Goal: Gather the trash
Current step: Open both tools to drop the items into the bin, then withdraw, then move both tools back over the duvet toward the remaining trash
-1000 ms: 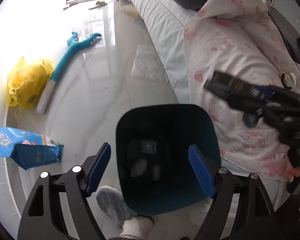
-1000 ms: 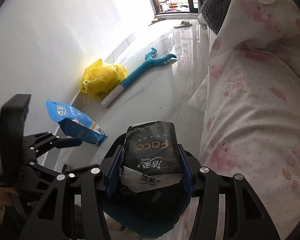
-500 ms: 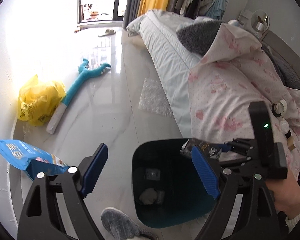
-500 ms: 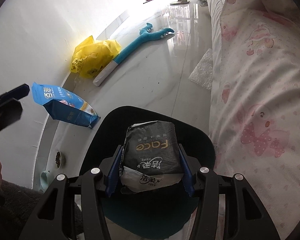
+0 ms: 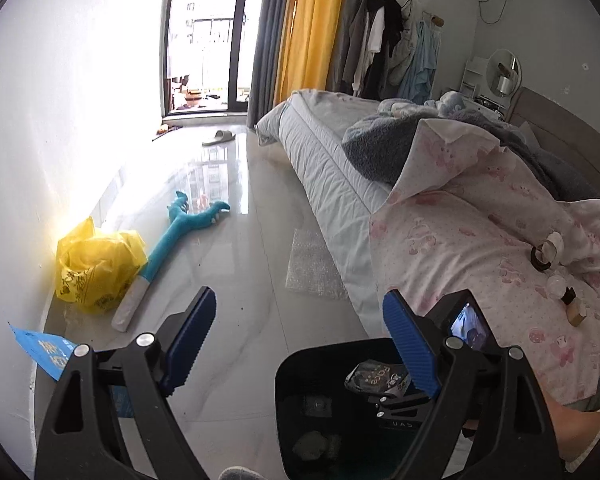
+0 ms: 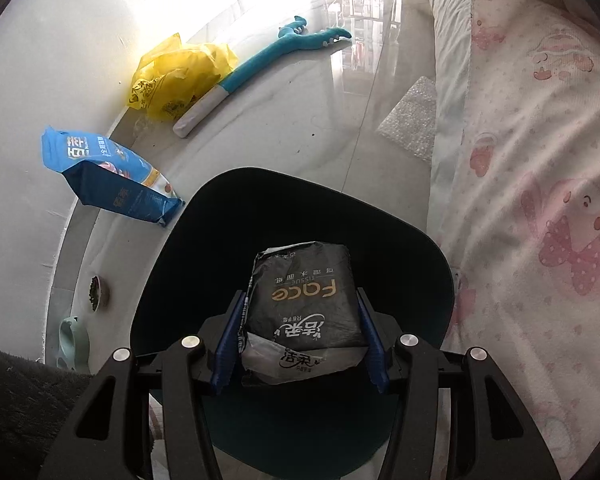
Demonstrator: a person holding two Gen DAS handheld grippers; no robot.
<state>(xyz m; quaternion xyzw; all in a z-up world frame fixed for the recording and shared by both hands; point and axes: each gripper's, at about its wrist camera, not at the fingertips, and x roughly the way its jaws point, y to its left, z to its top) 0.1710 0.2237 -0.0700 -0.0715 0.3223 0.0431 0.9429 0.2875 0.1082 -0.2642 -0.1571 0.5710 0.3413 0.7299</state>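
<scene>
Tissue pack, clamped in the right claw, has sunk into the bin's mouth, ready to drop; left claw, wide and empty, has lifted toward twelve o'clock.

Right hand-held gripper with tissue pack now lower, over bin; left hand-held gripper higher, wider.

Home bedroom: made-up bed with pale quilted cover, clothes hanging on a wall rack, yellow curtain beside glass balcony door, glossy marble-look tiled floor.
</scene>
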